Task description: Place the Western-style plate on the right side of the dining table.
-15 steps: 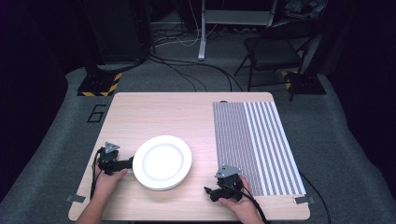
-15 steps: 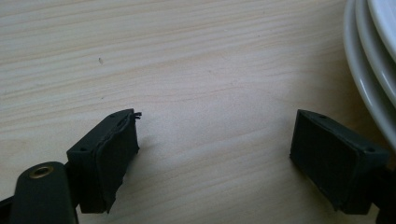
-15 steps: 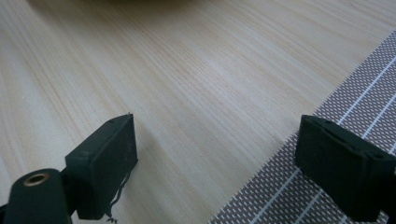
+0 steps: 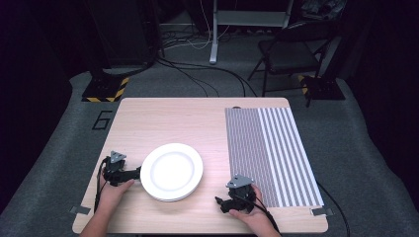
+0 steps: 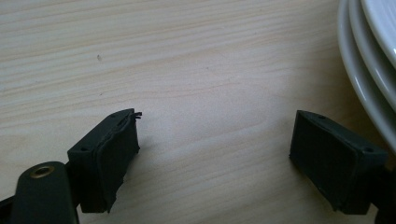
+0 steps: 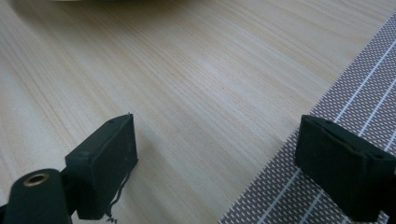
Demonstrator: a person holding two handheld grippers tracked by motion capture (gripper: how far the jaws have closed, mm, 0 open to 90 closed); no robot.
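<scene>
A stack of white plates (image 4: 171, 171) lies on the near left part of the wooden table (image 4: 197, 123). My left gripper (image 4: 136, 174) rests on the table just left of the stack, open, with its tips close to the rim. In the left gripper view the gripper (image 5: 215, 158) has bare wood between its jaws, and the plates' rims (image 5: 369, 70) curve past at the right. My right gripper (image 4: 221, 203) rests near the front edge, pointing left, open. In its own view the right gripper (image 6: 217, 158) holds nothing, and one jaw stands over the striped placemat (image 6: 355, 93).
The grey and white striped placemat (image 4: 269, 155) covers the right side of the table. Beyond the table are a folding chair (image 4: 291, 54), floor cables (image 4: 197, 74) and a black stand with a hazard-striped base (image 4: 106, 91). Tape tabs mark the front corners.
</scene>
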